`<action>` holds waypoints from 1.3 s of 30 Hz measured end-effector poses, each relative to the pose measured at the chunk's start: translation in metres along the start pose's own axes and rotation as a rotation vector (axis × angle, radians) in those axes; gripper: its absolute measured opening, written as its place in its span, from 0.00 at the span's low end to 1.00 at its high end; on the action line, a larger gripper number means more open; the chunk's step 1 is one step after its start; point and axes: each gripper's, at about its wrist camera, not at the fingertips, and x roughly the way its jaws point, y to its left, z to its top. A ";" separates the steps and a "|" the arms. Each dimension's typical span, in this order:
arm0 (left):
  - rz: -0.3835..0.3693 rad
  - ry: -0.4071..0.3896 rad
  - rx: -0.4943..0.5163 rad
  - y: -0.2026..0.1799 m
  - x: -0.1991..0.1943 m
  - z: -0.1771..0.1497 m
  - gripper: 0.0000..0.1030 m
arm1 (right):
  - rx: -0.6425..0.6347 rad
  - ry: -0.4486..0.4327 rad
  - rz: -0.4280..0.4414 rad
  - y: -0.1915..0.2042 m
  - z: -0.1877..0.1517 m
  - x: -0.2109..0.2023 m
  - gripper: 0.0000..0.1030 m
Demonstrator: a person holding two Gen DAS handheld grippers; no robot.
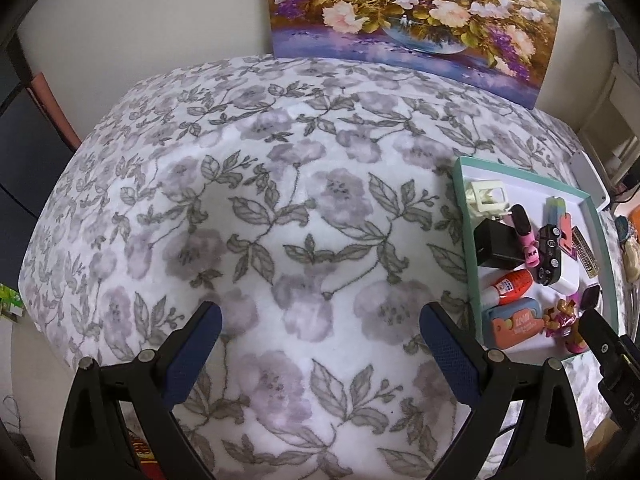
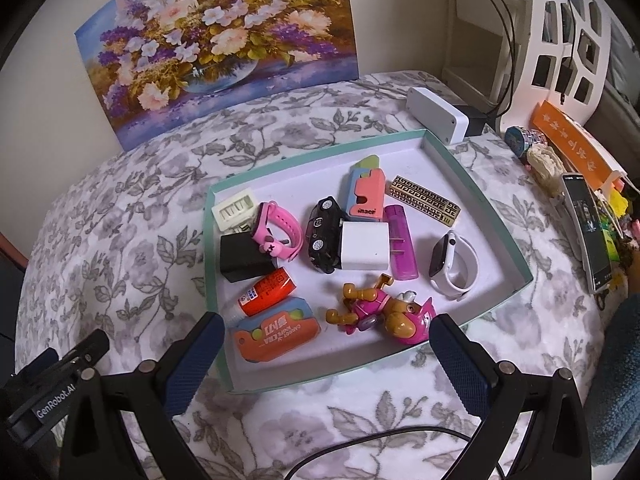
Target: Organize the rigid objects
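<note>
At lower frame, both released tongs, right tongs (image 2: 326, 344) and left tongs (image 1: 320, 336), are hovering; crowding in the shallow mint-rimmed cardboard tray (image 2: 472, 184) is risking the pink plastic toy dog (image 2: 384, 310) getting nudged aside.

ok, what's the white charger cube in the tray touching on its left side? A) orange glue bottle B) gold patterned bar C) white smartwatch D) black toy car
D: in the right wrist view the white charger cube sits against the black toy car in the tray; the white smartwatch lies apart on its other side.

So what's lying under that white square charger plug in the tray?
The white square charger plug overlaps the black toy car and purple lighter; what's directly beneath is hidden.
</note>
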 end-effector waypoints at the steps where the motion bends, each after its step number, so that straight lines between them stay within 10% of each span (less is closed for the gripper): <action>1: 0.004 0.003 -0.001 0.000 0.001 0.000 0.96 | 0.001 0.001 0.000 0.000 0.000 0.000 1.00; 39: -0.002 0.037 0.001 0.000 0.008 0.001 0.96 | -0.056 0.012 -0.003 0.007 0.001 0.003 1.00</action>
